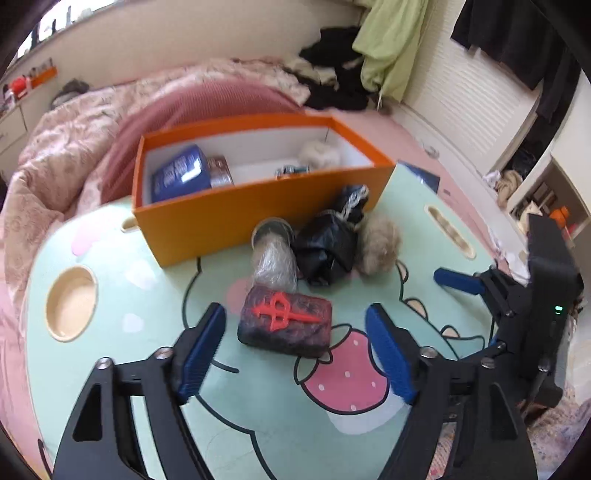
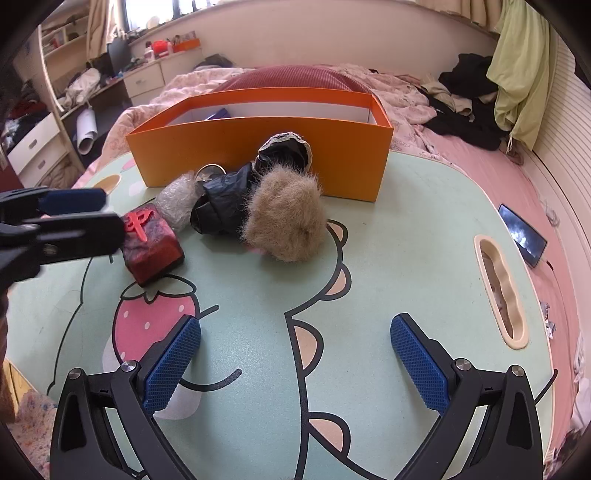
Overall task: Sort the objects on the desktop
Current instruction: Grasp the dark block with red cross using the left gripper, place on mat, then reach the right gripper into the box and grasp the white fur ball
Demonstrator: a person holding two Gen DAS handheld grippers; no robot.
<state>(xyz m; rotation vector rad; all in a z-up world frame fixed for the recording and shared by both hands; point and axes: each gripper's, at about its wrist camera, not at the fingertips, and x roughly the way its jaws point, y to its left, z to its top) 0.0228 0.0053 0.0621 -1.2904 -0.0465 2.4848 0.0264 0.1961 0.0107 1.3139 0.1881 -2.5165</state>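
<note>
Lying outside one orange box [image 2: 258, 155]: five objects, two fluffy.

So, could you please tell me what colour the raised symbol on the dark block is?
Red, on the mottled dark block; the left wrist view shows it best.

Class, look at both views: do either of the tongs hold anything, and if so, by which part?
Nothing is held. The left tongs stand open around the dark block without touching it; the right tongs hang open over bare table.

Daylit bedroom, pink bed [image 2: 461, 147], white drawers [image 2: 144, 79], window [image 2: 162, 9], cream wall [image 2: 332, 40]
</note>
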